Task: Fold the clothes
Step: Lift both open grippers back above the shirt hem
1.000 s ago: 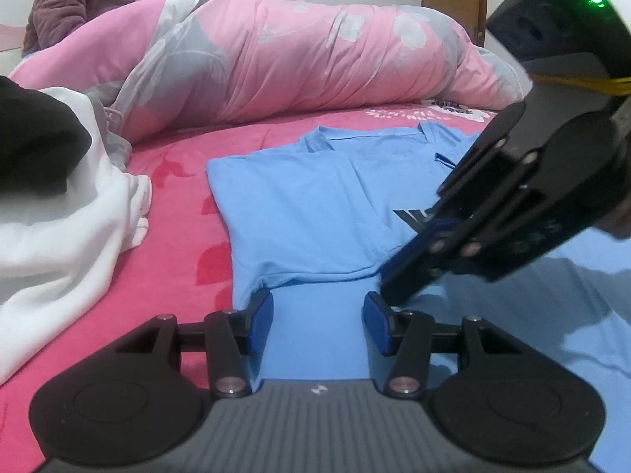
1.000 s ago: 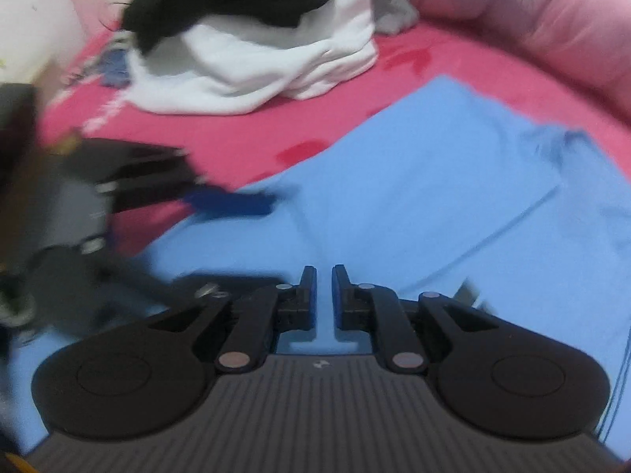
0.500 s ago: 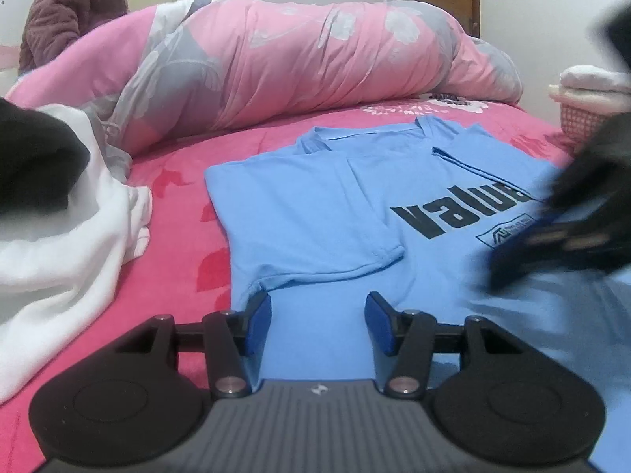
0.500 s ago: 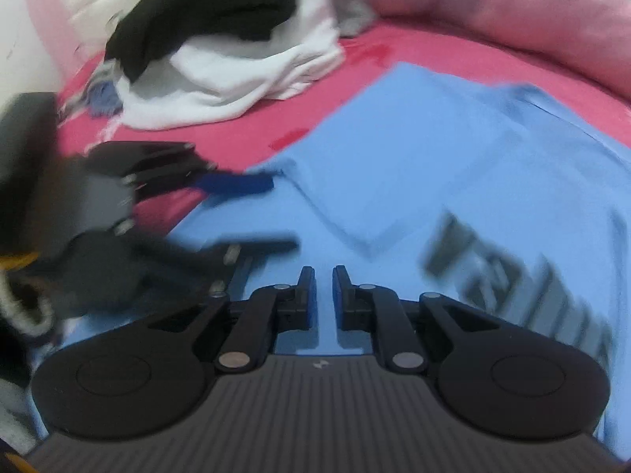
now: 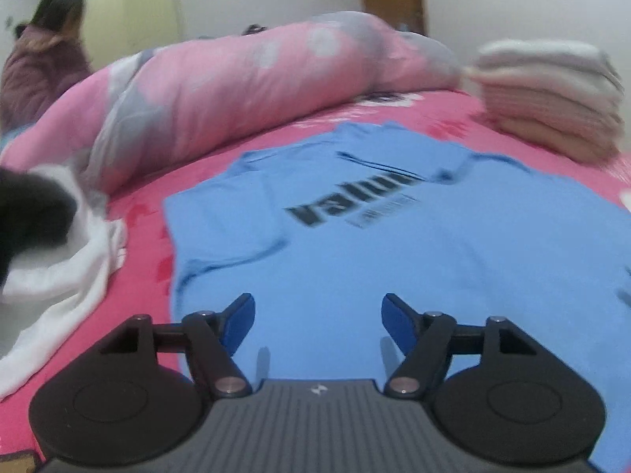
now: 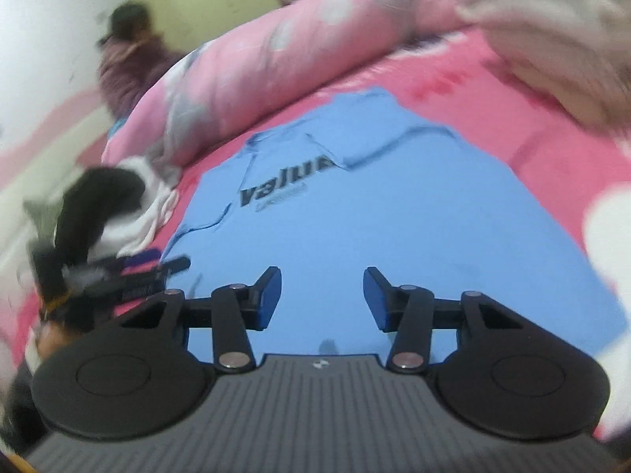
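Here the blue T-shirt [image 5: 394, 244] lies flat beyond both spread grippers' fingers [image 5: 236, 321].

Light blue T-shirt [image 5: 394, 244], dark lettering on chest, spread flat, sleeves folded in

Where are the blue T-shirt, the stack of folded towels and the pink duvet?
blue T-shirt [image 5: 453, 260]: left wrist view, plain chest below the print.
stack of folded towels [image 5: 548, 94]: left wrist view, front of the pile.
pink duvet [image 5: 236, 90]: left wrist view, middle of the roll.
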A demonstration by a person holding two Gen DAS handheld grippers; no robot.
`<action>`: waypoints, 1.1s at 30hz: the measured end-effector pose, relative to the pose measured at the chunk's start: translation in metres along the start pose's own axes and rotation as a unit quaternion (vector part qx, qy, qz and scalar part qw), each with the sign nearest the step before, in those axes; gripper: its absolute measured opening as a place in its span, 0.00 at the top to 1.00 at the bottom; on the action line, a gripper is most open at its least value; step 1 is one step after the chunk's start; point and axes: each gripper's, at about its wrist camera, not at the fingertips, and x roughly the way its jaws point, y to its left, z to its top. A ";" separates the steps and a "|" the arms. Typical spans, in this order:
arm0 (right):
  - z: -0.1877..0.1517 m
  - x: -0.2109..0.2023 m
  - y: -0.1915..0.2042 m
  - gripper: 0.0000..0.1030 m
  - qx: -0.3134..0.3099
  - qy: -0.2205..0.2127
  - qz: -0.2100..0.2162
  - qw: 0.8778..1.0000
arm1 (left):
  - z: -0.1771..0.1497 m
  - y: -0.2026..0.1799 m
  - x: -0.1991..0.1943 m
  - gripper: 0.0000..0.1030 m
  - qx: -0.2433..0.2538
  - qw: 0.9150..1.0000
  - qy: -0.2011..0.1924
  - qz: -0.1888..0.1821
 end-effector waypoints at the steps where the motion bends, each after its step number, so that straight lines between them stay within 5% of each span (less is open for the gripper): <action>1: -0.004 -0.002 -0.004 0.56 0.015 -0.004 0.002 1.000 | -0.003 -0.008 -0.006 0.22 0.009 1.000 0.000 -0.002; 6: -0.025 -0.010 -0.019 0.45 0.077 -0.017 0.010 0.997 | -0.021 -0.038 -0.034 0.15 0.020 1.000 0.004 0.011; 17: -0.066 -0.030 -0.005 0.23 0.021 -0.026 -0.029 0.999 | -0.054 -0.043 -0.074 0.06 -0.071 0.996 0.024 0.040; 33: -0.089 -0.057 0.016 0.07 -0.022 -0.065 -0.075 0.995 | -0.064 -0.034 -0.101 0.00 -0.197 0.977 0.062 0.060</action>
